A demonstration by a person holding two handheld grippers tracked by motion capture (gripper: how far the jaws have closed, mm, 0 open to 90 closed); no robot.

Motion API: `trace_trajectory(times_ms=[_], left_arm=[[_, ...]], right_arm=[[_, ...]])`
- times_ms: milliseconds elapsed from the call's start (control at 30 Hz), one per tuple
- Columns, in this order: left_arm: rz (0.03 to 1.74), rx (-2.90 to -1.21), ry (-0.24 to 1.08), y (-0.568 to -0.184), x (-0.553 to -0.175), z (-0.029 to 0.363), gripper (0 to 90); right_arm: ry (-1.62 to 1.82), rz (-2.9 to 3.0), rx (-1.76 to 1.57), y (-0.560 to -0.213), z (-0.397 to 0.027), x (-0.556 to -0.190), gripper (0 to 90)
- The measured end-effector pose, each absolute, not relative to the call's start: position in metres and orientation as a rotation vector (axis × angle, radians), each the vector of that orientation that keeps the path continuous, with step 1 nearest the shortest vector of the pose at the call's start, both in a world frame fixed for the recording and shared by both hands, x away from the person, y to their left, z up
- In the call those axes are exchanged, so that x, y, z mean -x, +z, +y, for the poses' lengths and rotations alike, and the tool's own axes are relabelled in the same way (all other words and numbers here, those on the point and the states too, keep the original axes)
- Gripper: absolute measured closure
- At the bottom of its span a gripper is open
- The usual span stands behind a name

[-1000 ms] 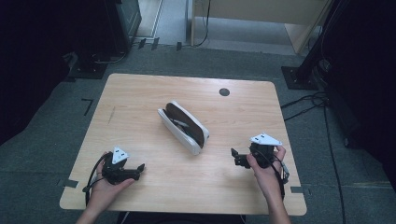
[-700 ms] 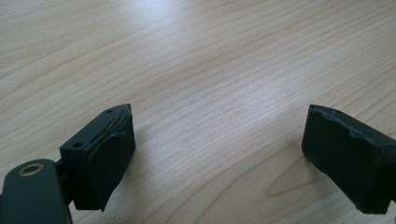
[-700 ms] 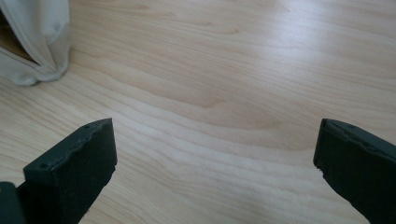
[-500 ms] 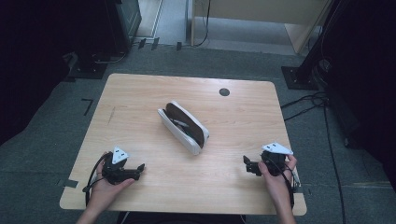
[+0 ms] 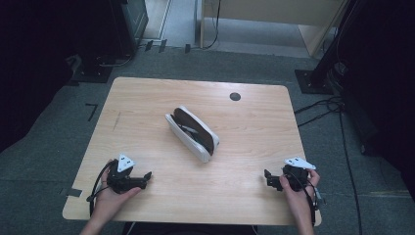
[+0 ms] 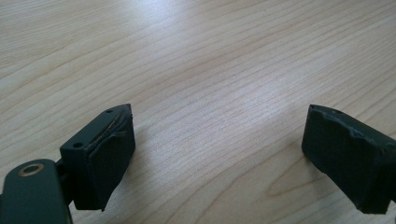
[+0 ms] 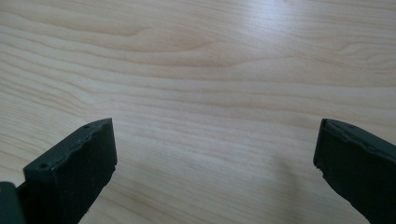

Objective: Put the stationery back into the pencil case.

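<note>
A white pouch with a dark brown inside [image 5: 192, 133] lies slantwise in the middle of the wooden table [image 5: 147, 103]. My left gripper [image 5: 146, 177] rests near the front left corner, held by a hand, and points right. Its jaws stand wide apart over bare wood [image 6: 215, 126], so it is open with nothing between them. My right gripper [image 5: 269, 180] sits low near the front right corner and points left. In the right gripper view its jaws are spread wide over bare wood [image 7: 215, 140], so it is open too. Both grippers are well apart from the pouch.
A small black round cap [image 5: 235, 96] is set in the table near its far edge. Dark stands and cables [image 5: 337, 107] lie on the grey floor around the table. Black equipment stands beyond the far left corner.
My right gripper has moved toward the front right corner and sunk closer to the tabletop. The left gripper and the pouch have stayed where they were.
</note>
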State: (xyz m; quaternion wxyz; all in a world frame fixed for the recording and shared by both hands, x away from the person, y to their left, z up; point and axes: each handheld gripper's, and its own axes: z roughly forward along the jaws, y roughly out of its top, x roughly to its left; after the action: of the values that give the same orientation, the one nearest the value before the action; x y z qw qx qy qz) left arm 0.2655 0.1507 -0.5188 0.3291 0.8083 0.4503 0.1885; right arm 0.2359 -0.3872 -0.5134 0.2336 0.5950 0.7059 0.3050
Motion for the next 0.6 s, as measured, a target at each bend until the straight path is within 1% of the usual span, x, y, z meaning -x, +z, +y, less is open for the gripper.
trace_trajectory(times_ms=[233,600], left_arm=[[1.178,-2.116,0.494,-0.519,-0.266,0.151,9.9],[1.178,-2.115,0.494,-0.519,-0.265,0.151,9.9]], right_arm=[[0.813,1.912,-1.665,-0.526,-0.393,-0.228,0.0],[0.818,1.905,-1.660,-0.527,-0.393,-0.225,0.0]])
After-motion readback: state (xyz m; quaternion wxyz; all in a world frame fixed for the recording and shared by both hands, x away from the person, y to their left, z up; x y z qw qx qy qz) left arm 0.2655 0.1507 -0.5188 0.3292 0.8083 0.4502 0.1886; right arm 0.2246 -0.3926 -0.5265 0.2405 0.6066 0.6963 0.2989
